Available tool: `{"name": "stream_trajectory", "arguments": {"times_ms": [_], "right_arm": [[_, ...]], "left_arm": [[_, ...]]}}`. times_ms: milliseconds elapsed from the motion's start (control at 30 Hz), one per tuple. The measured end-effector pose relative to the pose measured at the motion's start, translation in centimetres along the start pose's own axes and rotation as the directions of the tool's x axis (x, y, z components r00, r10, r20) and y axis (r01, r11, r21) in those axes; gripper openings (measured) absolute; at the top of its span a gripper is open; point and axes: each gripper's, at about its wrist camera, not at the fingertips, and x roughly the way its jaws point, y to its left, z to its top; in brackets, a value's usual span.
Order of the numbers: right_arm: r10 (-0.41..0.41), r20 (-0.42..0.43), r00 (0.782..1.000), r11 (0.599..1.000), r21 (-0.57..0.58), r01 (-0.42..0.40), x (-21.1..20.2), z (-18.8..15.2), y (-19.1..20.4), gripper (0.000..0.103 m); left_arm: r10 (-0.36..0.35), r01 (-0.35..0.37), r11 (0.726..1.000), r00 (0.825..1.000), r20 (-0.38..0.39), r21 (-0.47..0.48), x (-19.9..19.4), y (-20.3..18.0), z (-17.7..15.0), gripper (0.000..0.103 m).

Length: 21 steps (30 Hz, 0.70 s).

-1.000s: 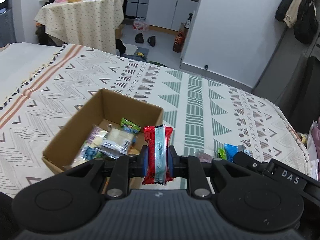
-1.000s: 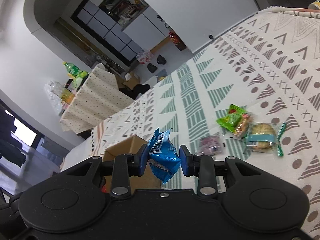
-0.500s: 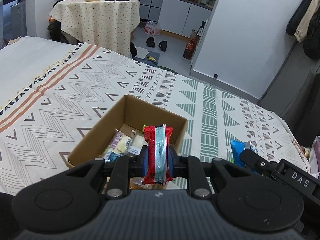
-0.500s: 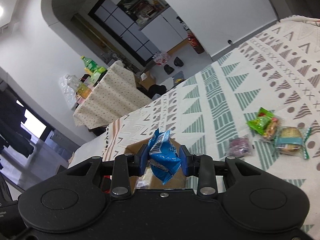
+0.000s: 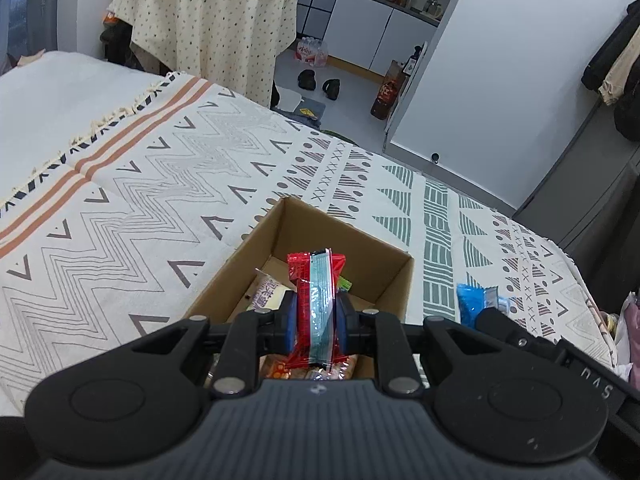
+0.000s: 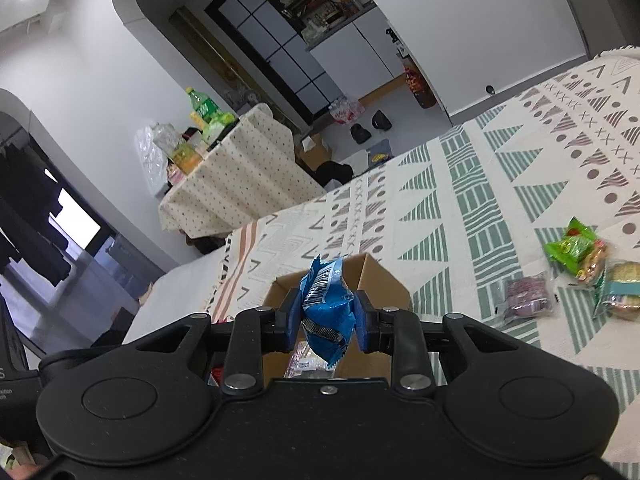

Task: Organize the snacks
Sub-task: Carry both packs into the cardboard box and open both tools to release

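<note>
Gripping one snack apiece, both my jaws hang over the cardboard box (image 5: 384, 272) on the patterned bedspread (image 5: 120, 216). Nearest: my left gripper (image 5: 316, 322) is closed flat on a red packet (image 5: 316, 304) w/ a pale blue centre strip, pinched at mid-body; its long axis stands upright, crimped top edge pointing up, bottom seam hanging just below the pads. My right gripper (image 6: 328, 314) is clamped tight on a blue packet (image 6: 326, 308), barcode side up, squeezed & puffed at the waist, long axis roughly upright and tipped a little left.

Both look light, soft, crinkly; film probably slick, contents likely crushable, so a mid-body pinch w/ modest force seems right, not the thin seams.

Just beyond, the box sits open-topped, several wrapped snacks already inside. The red packet is over its near part; the blue one over its near right edge, approx.

Farther right on the spread, well apart from the box: a purple packet (image 6: 526, 296), a green packet (image 6: 576, 246), a wrapped sandwich biscuit (image 6: 624, 290), not yet collected.
</note>
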Motion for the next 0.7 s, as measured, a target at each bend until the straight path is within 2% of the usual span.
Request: {"name": "stream_trajectory", "arguments": {"times_ms": [333, 700], "right_arm": [[-0.043, -0.011, 0.999, 0.999, -0.033, 0.042, 2.5, -0.4, 1.4, 0.026], [-0.021, -0.016, 1.000, 0.998, -0.061, 0.020, 5.6, 0.1, 3.0, 0.027]], "left_arm": [[-0.057, 0.057, 0.998, 0.998, -0.032, -0.021, 2.2, 2.5, 1.6, 0.019], [-0.121, 0.122, 0.993, 0.989, -0.088, 0.002, 5.6, 2.9, 3.6, 0.019]]}}
